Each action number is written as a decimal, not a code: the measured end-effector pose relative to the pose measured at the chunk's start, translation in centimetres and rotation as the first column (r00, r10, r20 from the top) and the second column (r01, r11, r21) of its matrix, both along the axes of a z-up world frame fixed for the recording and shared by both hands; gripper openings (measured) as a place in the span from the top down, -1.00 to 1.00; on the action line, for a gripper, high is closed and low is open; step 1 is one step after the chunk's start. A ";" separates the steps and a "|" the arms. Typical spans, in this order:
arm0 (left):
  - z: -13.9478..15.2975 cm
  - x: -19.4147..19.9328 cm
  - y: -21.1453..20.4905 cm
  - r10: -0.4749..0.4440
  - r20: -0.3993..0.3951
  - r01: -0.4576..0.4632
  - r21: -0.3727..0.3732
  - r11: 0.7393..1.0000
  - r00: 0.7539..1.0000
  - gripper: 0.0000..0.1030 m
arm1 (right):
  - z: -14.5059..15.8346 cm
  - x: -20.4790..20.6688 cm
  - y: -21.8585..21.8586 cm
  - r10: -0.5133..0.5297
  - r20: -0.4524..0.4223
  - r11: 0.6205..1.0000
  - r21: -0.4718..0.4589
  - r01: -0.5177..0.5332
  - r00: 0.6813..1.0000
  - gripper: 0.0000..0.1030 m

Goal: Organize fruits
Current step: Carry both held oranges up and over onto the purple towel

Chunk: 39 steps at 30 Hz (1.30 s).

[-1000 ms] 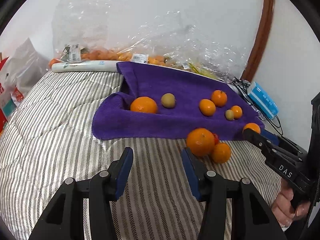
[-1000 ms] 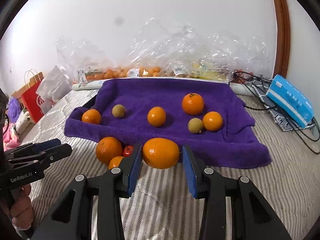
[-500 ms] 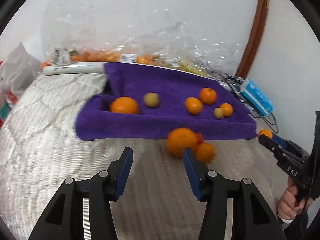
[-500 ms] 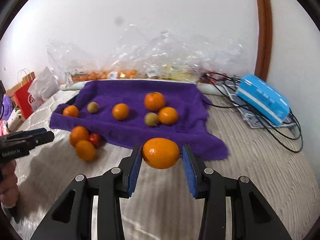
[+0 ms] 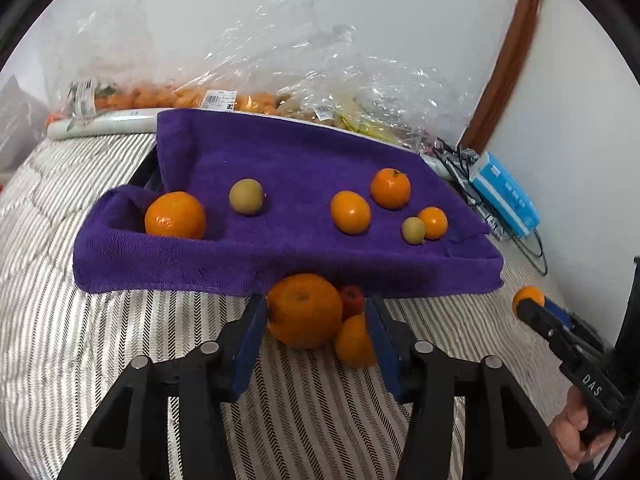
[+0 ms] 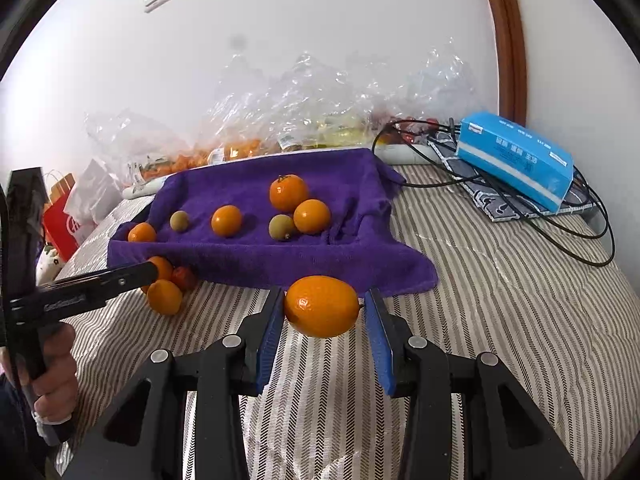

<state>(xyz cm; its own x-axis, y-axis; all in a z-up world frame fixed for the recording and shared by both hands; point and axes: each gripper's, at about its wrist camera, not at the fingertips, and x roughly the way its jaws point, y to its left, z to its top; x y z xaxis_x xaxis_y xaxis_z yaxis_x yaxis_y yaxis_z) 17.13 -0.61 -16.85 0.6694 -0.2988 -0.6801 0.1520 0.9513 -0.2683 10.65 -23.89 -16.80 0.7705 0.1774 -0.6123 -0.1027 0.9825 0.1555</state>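
the right gripper is clamped on an oval orange, which is held clear above the striped bedcover, just off the near edge of the purple towel. the left gripper is set around a large orange lying on the bedcover against the towel's near edge; its jaws have just been closing, the left pad is at the fruit, and whether the right pad presses cannot be told. a small red fruit and a smaller orange are touching it. six fruits are spread over the towel.
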 end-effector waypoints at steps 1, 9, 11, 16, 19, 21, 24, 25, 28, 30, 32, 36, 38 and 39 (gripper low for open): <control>-0.1 0.1 0.2 0.010 -0.008 -0.010 0.000 1.000 1.000 0.28 | 0.0 0.0 0.0 0.001 0.001 1.000 -0.001 -0.001 1.000 0.21; -0.5 0.8 0.2 -0.002 -0.034 0.002 -0.013 1.000 0.999 0.25 | -0.3 0.4 0.0 0.006 -0.026 1.000 0.001 -0.006 1.000 0.22; -0.3 0.4 0.7 0.008 -0.029 -0.008 -0.019 1.000 1.000 0.25 | -0.4 0.5 0.0 0.005 -0.032 1.000 0.004 -0.005 0.999 0.21; 0.0 -1.2 2.6 0.061 0.008 -0.061 0.056 0.997 0.998 0.24 | -0.4 0.6 0.1 0.016 -0.033 1.000 0.001 -0.016 0.999 0.21; -0.1 -1.1 3.1 0.069 -0.004 -0.069 0.045 0.997 0.998 0.23 | -0.4 0.6 0.2 0.020 -0.032 1.000 -0.003 -0.020 0.999 0.21; -0.2 -0.7 2.8 0.072 0.002 -0.072 0.063 0.995 0.997 0.21 | -0.4 0.6 0.1 0.019 -0.033 1.000 0.001 -0.019 0.999 0.21; -0.5 -0.4 2.3 0.047 -0.022 -0.045 0.077 0.996 0.999 0.21 | -0.6 0.7 0.1 0.021 -0.041 1.000 0.009 -0.021 0.999 0.21; -0.6 -0.3 2.4 0.047 -0.023 -0.045 0.075 0.996 0.999 0.22 | -0.6 0.8 0.1 0.024 -0.043 1.000 0.009 -0.024 0.999 0.21; -0.6 -0.4 2.9 0.061 -0.023 -0.060 0.054 0.997 0.998 0.22 | -0.6 0.7 0.2 0.030 -0.040 1.000 0.005 -0.030 0.999 0.21; -0.4 -0.7 3.1 0.075 -0.011 -0.075 0.047 0.996 0.997 0.22 | -0.5 0.6 0.3 0.035 -0.033 0.999 0.005 -0.034 0.999 0.21; -0.2 -1.1 3.1 0.073 0.012 -0.073 0.043 0.996 0.997 0.22 | -0.4 0.6 0.4 0.040 -0.028 0.999 0.003 -0.039 0.999 0.21; 0.5 -2.0 2.8 0.062 0.065 -0.065 0.044 0.997 0.996 0.22 | -0.2 0.2 0.5 0.043 -0.008 0.999 0.005 -0.043 0.999 0.21; 0.8 -2.4 2.8 0.061 0.089 -0.065 0.040 0.997 0.994 0.22 | -0.1 0.1 0.6 0.052 0.004 0.999 0.006 -0.052 0.999 0.21; 0.9 -2.5 2.8 0.060 0.097 -0.064 0.037 0.997 0.993 0.22 | 0.0 0.0 0.8 0.056 0.010 0.998 0.003 -0.056 0.998 0.21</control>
<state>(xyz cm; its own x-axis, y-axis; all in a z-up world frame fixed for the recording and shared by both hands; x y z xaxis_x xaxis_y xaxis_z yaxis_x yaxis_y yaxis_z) 14.60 2.16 -15.91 0.7484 -0.2285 -0.6226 0.1157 0.9694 -0.2166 10.65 -23.12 -16.84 0.7651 0.2220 -0.6044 -0.1588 0.9747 0.1571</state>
